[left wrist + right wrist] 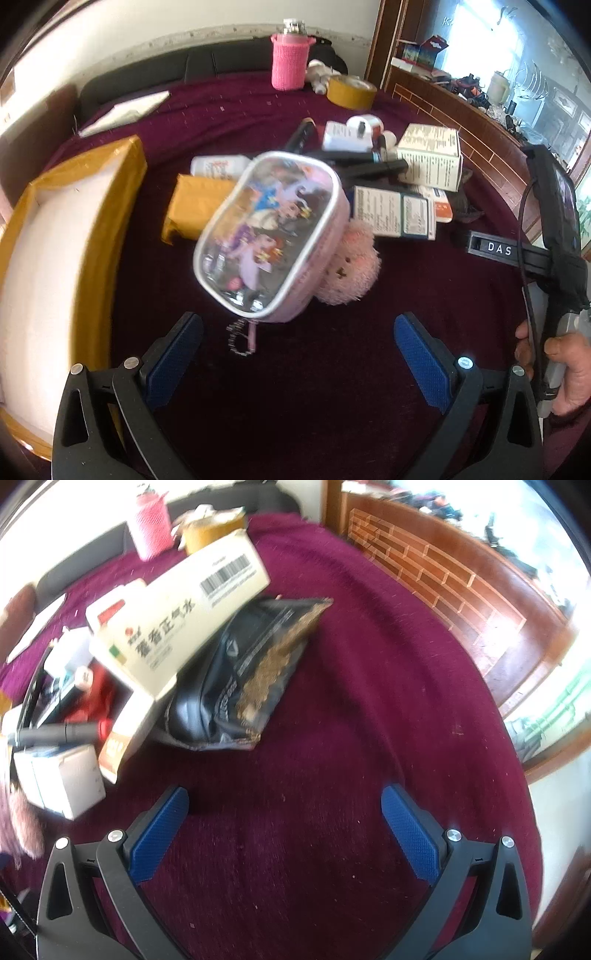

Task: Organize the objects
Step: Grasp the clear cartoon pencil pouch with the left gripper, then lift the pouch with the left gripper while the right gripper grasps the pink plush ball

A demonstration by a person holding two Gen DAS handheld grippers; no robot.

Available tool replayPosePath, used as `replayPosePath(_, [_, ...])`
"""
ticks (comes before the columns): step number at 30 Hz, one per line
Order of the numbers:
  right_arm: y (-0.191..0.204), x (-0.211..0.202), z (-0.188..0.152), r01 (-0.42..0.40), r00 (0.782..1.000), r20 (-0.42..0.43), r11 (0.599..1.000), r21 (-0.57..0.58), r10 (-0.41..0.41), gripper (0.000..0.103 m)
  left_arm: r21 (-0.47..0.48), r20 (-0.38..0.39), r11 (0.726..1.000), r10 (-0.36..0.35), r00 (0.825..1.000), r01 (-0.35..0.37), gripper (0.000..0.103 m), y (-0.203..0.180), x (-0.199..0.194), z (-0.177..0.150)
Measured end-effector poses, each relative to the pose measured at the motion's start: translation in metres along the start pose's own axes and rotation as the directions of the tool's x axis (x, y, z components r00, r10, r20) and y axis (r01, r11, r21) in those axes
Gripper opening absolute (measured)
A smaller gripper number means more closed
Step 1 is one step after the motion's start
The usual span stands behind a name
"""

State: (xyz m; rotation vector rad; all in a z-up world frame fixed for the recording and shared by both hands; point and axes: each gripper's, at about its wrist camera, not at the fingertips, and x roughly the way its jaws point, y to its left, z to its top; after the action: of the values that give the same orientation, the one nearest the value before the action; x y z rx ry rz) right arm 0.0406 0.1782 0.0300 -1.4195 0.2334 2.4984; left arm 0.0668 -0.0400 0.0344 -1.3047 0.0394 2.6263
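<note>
Jaws wide on left gripper [298, 332], pink pouch [271, 236] just ahead, untouched

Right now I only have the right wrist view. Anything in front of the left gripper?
Observer: Yes, a clear-fronted pink cartoon pouch lies just ahead of the left gripper, whose jaws stand open and empty.
Operator: Anything beside that pouch?
Observer: A pink plush bear sits against its right side.
Operator: Any container to sort into?
Observer: A white tray with yellow taped edges sits at the left of the maroon cloth.
Operator: Can you see my gripper from there?
Observer: Yes, a hand holds its handle at the frame's right edge.
</note>
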Motion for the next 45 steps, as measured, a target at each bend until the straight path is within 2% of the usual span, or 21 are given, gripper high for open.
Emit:
replayPosePath(1, [0.001, -0.001, -0.004, 0.010, 1.000, 0.028, 1.000, 0.015, -0.011, 0.103, 0.027, 0.033, 0.999, 0.019, 0.999, -0.019, 0.101, 0.003, -0.006, 0.001])
replayPosePath(3, [0.001, 0.001, -0.004, 0.009, 1.000, 0.027, 1.000, 0.014, -0.009, 0.103, 0.054, 0.044, 0.997, 0.051, 0.998, -0.054, 0.101, 0.010, -0.010, 0.006])
replayPosePath(11, [-0.004, 0.004, 0.000, 0.006, 1.000, 0.024, 1.000, 0.012, -0.006, 0.103, 0.024, 0.003, 0.998, -0.058, 0.998, 0.058, 0.100, 0.020, 0.017, 0.038])
replayPosePath(12, [-0.004, 0.004, 0.006, 0.006, 1.000, 0.022, 1.000, 0.011, -0.006, 0.103, 0.030, -0.007, 0.997, -0.076, 0.997, 0.077, 0.095, 0.016, 0.023, 0.040])
replayPosePath(13, [-0.003, 0.004, 0.007, 0.006, 1.000, 0.023, 1.000, 0.012, -0.006, 0.103, 0.032, -0.020, 0.995, -0.096, 0.995, 0.096, 0.082, 0.012, 0.026, 0.040])
replayPosePath(15, [-0.003, 0.005, 0.007, 0.007, 1.000, 0.023, 1.000, 0.013, -0.007, 0.103, 0.054, -0.033, 0.994, -0.091, 0.995, 0.093, 0.065, 0.006, 0.029, 0.040])
replayPosePath(19, [-0.004, 0.005, 0.007, 0.006, 1.000, 0.024, 1.000, 0.012, -0.006, 0.103, 0.101, -0.010, 0.988, -0.119, 0.993, 0.120, 0.045, -0.009, 0.015, 0.041])
replayPosePath(21, [-0.005, 0.005, 0.007, 0.006, 1.000, 0.024, 1.000, 0.012, -0.006, 0.103, 0.096, -0.004, 0.987, -0.130, 0.992, 0.130, 0.045, -0.010, 0.015, 0.043])
replayPosePath(23, [-0.006, 0.004, 0.006, 0.004, 1.000, 0.024, 1.000, 0.010, -0.004, 0.103, 0.085, 0.006, 0.991, -0.105, 0.994, 0.104, 0.050, -0.010, 0.020, 0.045])
replayPosePath(25, [-0.006, 0.005, 0.006, 0.004, 1.000, 0.024, 1.000, 0.010, -0.004, 0.103, 0.055, -0.011, 0.994, -0.093, 0.996, 0.093, 0.073, -0.007, 0.031, 0.048])
replayPosePath(27, [-0.005, 0.004, 0.006, 0.004, 1.000, 0.024, 1.000, 0.010, -0.004, 0.103, 0.033, -0.019, 0.996, -0.088, 0.996, 0.089, 0.076, -0.004, 0.039, 0.046])
replayPosePath(29, [-0.005, 0.004, 0.006, 0.004, 1.000, 0.024, 1.000, 0.009, -0.004, 0.103, 0.008, -0.048, 0.992, -0.124, 0.991, 0.124, 0.076, -0.001, 0.045, 0.042])
replayPosePath(30, [-0.006, 0.005, 0.006, 0.005, 1.000, 0.024, 1.000, 0.009, -0.005, 0.103, -0.012, -0.047, 0.988, -0.157, 0.986, 0.157, 0.064, 0.002, 0.045, 0.040])
replayPosePath(31, [-0.006, 0.005, 0.007, 0.005, 1.000, 0.024, 1.000, 0.010, -0.005, 0.103, -0.041, -0.041, 0.979, -0.201, 0.979, 0.200, 0.043, 0.007, 0.043, 0.039])
replayPosePath(34, [-0.003, -0.001, 0.004, 0.006, 1.000, 0.025, 1.000, 0.010, -0.006, 0.103, -0.098, -0.020, 0.967, -0.239, 0.971, 0.236, 0.026, 0.021, 0.030, 0.038])
replayPosePath(37, [-0.005, -0.003, 0.003, 0.003, 1.000, 0.026, 1.000, 0.009, -0.003, 0.103, -0.125, 0.024, 0.959, -0.252, 0.967, 0.253, 0.026, 0.033, 0.008, 0.031])
replayPosePath(41, [-0.006, -0.004, 0.006, -0.009, 1.000, 0.001, 0.999, -0.031, 0.009, 0.102, -0.149, 0.097, 0.942, -0.290, 0.952, 0.301, 0.026, 0.052, -0.035, 0.021])
replayPosePath(42, [-0.008, -0.008, 0.006, -0.003, 1.000, 0.008, 0.999, -0.045, 0.003, 0.089, -0.152, 0.113, 0.937, -0.298, 0.948, 0.313, 0.026, 0.056, -0.045, 0.019])
replayPosePath(43, [-0.009, -0.019, 0.005, 0.023, 0.999, 0.044, 0.998, -0.055, -0.020, 0.082, -0.156, 0.128, 0.932, -0.309, 0.943, 0.326, 0.026, 0.062, -0.055, 0.016])
replayPosePath(44, [-0.010, -0.038, 0.004, 0.023, 0.995, 0.099, 0.997, -0.068, -0.016, 0.080, -0.161, 0.140, 0.928, -0.315, 0.939, 0.336, 0.026, 0.067, -0.063, 0.015])
replayPosePath(45, [-0.009, -0.057, 0.003, -0.013, 0.989, 0.145, 0.997, -0.079, 0.024, 0.080, -0.168, 0.148, 0.924, -0.320, 0.936, 0.342, 0.026, 0.072, -0.069, 0.012])
